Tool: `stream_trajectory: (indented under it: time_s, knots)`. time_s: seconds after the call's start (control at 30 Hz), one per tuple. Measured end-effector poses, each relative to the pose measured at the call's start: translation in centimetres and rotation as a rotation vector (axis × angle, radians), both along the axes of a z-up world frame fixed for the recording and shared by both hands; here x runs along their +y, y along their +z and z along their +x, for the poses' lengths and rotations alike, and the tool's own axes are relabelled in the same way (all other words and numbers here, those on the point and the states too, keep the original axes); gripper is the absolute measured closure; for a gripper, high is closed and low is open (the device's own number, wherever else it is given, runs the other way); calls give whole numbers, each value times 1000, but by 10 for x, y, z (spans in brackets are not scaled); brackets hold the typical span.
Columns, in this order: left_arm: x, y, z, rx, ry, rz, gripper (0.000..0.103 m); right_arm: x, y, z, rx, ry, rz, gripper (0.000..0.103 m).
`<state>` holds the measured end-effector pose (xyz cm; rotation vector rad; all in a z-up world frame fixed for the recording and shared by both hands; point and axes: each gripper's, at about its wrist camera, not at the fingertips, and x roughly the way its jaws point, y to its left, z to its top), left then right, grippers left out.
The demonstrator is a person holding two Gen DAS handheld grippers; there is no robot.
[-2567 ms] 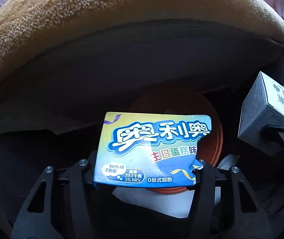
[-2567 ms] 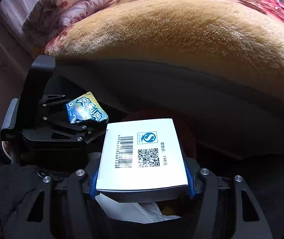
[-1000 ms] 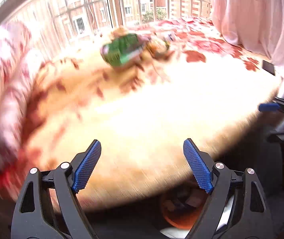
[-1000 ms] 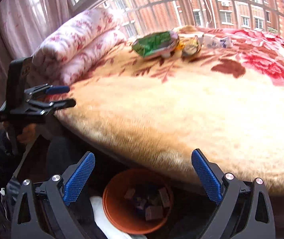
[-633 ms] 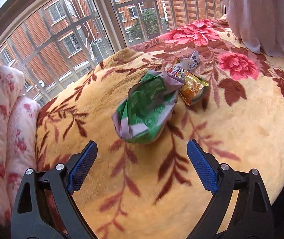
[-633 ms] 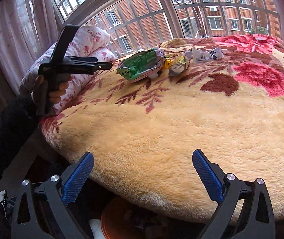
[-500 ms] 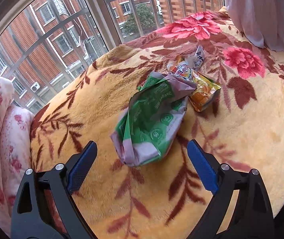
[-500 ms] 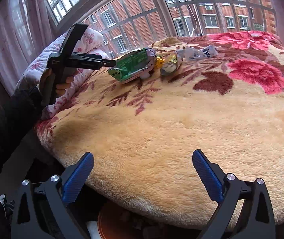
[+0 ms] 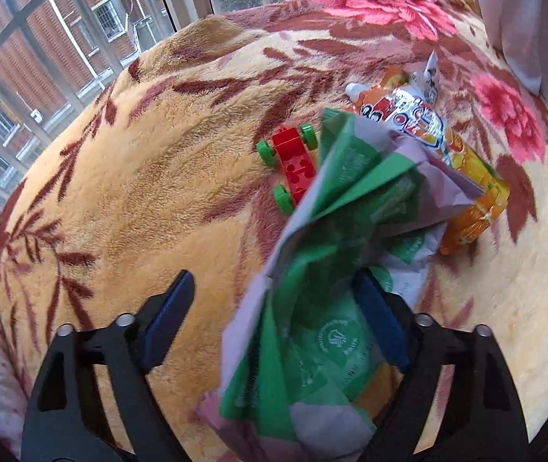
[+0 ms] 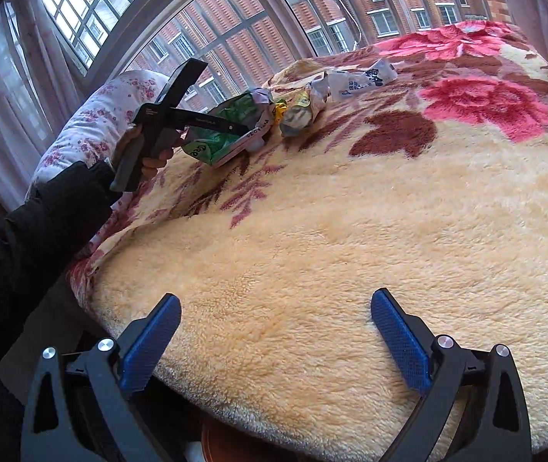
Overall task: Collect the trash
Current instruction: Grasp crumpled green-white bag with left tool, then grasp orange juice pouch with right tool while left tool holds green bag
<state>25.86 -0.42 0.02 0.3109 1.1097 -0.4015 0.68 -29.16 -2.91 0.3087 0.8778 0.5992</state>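
Half a second ago our left gripper [image 9: 274, 323] hovered short of the green bag [image 9: 335, 277]; now its spread jaws straddle it on the blanket [image 9: 139, 161], toy car [image 9: 293, 161] at twelve o'clock. Our right gripper [image 10: 274, 331] hangs open and empty, so we judge closing comes next.

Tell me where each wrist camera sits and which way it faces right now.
Left wrist: rides the left tool, low over the blanket, facing the green wrapper and the window; both fingers show.
Right wrist: rides the right tool at the bed's near edge, facing across the bed toward the window; its fingers and the person's left hand show.
Shared: green wrapper, orange packet, blanket.
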Motion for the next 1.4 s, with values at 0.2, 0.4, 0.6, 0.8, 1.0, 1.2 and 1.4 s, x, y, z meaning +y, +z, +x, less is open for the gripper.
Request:
stream_trajectory:
  time_s: [0.2,0.4,0.6,0.8,1.0,1.2,1.4]
  knots:
    - [-4,11,-21,-85,118,23,84,-1,0,-2,-6,-12,21,6]
    - [-1,39,-67,-198,241,10,89,0,3,-5,-18,-21,7,6]
    - [6,47,-148,-216,375,-14,90,2,13,1,-34,-22,-22,6]
    - [11,40,-220,-245,500,-126,90,13,30,21,-76,-5,-53,6]
    - [9,25,-254,-212,592,-245,90,31,46,69,-93,25,-76,6]
    - [4,1,-253,-190,579,-222,90,47,53,138,-57,-2,-123,6]
    - [0,-4,-252,-236,543,-191,90,68,52,208,42,13,-125,6]
